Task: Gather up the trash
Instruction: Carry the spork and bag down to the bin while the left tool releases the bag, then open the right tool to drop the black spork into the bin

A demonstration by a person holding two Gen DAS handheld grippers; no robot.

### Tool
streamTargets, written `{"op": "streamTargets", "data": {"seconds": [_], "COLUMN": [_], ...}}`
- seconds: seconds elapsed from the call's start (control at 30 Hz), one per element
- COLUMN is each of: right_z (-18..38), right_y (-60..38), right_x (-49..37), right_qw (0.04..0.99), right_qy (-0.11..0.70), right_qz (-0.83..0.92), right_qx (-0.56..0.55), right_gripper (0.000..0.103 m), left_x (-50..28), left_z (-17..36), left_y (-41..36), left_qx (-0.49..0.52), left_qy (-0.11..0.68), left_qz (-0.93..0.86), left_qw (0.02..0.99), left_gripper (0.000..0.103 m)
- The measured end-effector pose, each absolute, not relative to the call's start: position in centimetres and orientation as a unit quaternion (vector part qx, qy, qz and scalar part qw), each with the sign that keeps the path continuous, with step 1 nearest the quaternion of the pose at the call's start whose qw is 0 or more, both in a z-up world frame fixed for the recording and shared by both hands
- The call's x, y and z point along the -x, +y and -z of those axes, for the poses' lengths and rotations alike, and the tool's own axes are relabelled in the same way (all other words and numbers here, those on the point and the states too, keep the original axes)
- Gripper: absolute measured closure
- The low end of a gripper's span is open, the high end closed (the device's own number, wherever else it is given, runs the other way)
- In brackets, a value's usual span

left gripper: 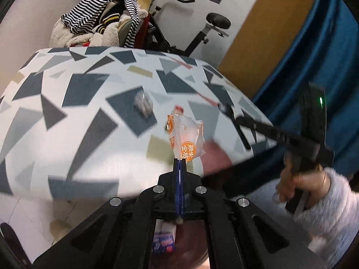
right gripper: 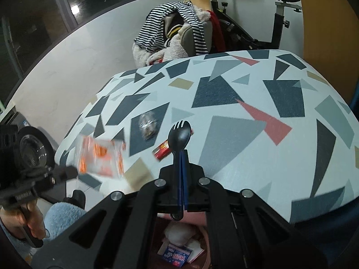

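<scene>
Left gripper: fingers pressed together on the lower edge of an orange-and-clear wrapper, which stands up just beyond the tips, clear of the bench. Judged very light, limp, crinkly and slippery; an edge pinch like this one suits it (a loose grip would likely let it slide out).

Right gripper: fingers shut on the handle of a black plastic spork, head pointing ahead of the tips. Stiff, light, smooth; the mid-handle hold looks secure.

On the bench beyond both tips: a crumpled clear bag; beside the spork, a red packet.

Both grippers angle downward over the near bench edge. Below the fingers, a bin with paper waste.
</scene>
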State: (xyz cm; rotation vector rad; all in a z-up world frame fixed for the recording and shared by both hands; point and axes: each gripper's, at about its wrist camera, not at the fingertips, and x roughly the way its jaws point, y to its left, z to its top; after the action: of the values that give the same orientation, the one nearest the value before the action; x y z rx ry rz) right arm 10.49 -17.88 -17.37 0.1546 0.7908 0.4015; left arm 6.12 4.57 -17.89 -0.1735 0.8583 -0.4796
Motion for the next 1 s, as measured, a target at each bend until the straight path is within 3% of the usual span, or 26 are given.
{"op": "streamTargets", "data": {"seconds": [0.4, 0.43, 0.53, 0.6, 0.77, 1.0], "right_z": [18.3, 18.3, 18.9, 19.3, 20.8, 23.5], "right_y": [-16.6, -16.5, -16.3, -16.2, -15.6, -14.5], "right_x": [-5.2, -5.0, -4.4, -4.2, -3.6, -3.2], "right_qw": [0.889, 0.888, 0.884, 0.881, 0.87, 0.851], "right_qy": [0.396, 0.397, 0.404, 0.41, 0.431, 0.468], "right_qz": [-0.217, -0.218, -0.222, -0.224, -0.227, -0.23], "right_qx": [-0.079, -0.08, -0.081, -0.081, -0.073, -0.066], "right_gripper": [0.098, 0.098, 0.098, 0.098, 0.098, 0.098], "left_x": [1.0, 1.1, 1.1, 1.1, 1.0, -0.2], "left_z": [22.0, 22.1, 21.8, 21.3, 19.8, 18.8], "left_y": [4.5, 4.6, 4.9, 4.9, 4.8, 4.9], "left_qx": [0.062, 0.066, 0.08, 0.083, 0.071, 0.044], "left_qy": [0.459, 0.458, 0.446, 0.434, 0.395, 0.383], "left_qz": [0.238, 0.24, 0.241, 0.239, 0.202, 0.161], "left_qw": [0.854, 0.854, 0.858, 0.865, 0.893, 0.908], "left_gripper": [0.1, 0.095, 0.063, 0.058, 0.021, 0.011]}}
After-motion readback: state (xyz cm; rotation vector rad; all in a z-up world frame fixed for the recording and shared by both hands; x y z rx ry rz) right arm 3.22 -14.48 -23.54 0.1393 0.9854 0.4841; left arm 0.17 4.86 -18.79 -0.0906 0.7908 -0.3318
